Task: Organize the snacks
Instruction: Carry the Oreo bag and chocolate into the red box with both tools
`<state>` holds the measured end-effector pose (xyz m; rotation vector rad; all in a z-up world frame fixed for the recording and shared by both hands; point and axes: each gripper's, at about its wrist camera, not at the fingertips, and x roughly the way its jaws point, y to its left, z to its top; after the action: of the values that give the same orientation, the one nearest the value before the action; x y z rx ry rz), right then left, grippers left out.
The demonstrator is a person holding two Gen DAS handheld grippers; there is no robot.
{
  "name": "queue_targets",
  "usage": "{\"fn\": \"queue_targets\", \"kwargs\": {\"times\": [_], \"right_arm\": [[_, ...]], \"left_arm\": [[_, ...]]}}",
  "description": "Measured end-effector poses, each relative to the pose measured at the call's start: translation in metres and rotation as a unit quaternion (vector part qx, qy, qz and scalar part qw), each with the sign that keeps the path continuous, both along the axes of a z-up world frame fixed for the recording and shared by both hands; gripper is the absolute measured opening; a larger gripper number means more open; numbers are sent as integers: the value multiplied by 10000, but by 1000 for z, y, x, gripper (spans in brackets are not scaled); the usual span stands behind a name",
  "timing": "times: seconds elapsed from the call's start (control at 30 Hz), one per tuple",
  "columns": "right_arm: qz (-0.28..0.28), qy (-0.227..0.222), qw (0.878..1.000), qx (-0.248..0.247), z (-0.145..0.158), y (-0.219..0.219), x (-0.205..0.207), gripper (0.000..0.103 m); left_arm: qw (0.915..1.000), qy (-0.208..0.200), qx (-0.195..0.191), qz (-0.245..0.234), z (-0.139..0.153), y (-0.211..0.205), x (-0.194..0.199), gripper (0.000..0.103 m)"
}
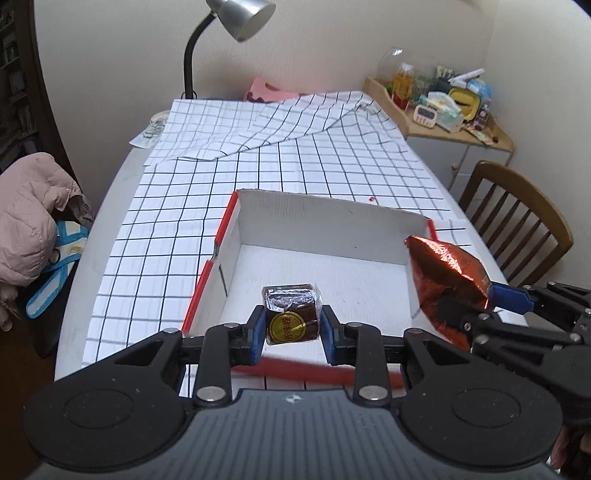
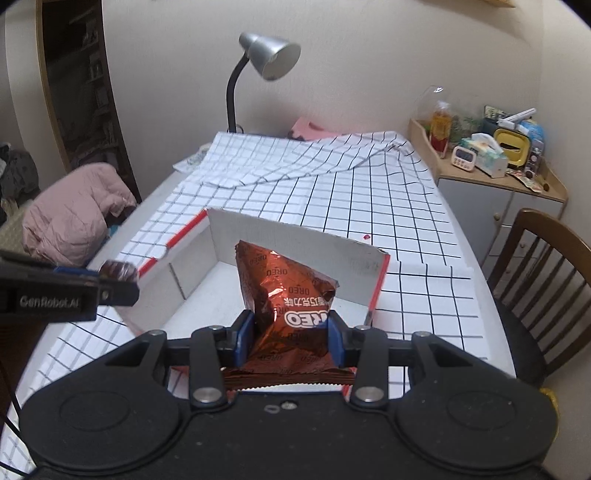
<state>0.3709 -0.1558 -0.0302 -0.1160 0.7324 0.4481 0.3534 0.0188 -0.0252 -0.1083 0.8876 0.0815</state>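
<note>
My left gripper [image 1: 293,325] is shut on a small dark wrapped snack [image 1: 291,314] with a gold round label, held above the near part of an open white cardboard box [image 1: 314,221] with red edges. My right gripper [image 2: 291,334] is shut on an orange-brown Oreo packet [image 2: 280,291], which stands up between its blue pads over the same box [image 2: 295,236]. In the left wrist view the Oreo packet [image 1: 447,280] hangs at the box's right wall. The right wrist view catches the left gripper [image 2: 110,277] at the far left with the dark snack [image 2: 116,271] at its tip. The inside of the box looks bare.
A white black-grid tablecloth [image 1: 258,166] covers the table, rumpled at the far end. A desk lamp [image 1: 240,18] stands at the back. A wooden chair [image 1: 517,229] is at the right, a pink jacket [image 1: 29,214] on a seat at the left, a cluttered cabinet [image 1: 443,107] at the back right.
</note>
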Motion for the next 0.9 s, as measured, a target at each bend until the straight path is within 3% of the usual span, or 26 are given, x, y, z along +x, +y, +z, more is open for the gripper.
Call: {"fn": "queue_targets", "kwargs": {"times": [0.4, 0.9], "right_arm": [[532, 561, 9952, -594, -57, 35, 56, 40], [915, 939, 9861, -1024, -92, 57, 67, 40]], "left_arm": [[9965, 814, 26, 197, -69, 11, 71, 30], [9900, 1411, 13, 11, -113, 3, 93, 30]]}}
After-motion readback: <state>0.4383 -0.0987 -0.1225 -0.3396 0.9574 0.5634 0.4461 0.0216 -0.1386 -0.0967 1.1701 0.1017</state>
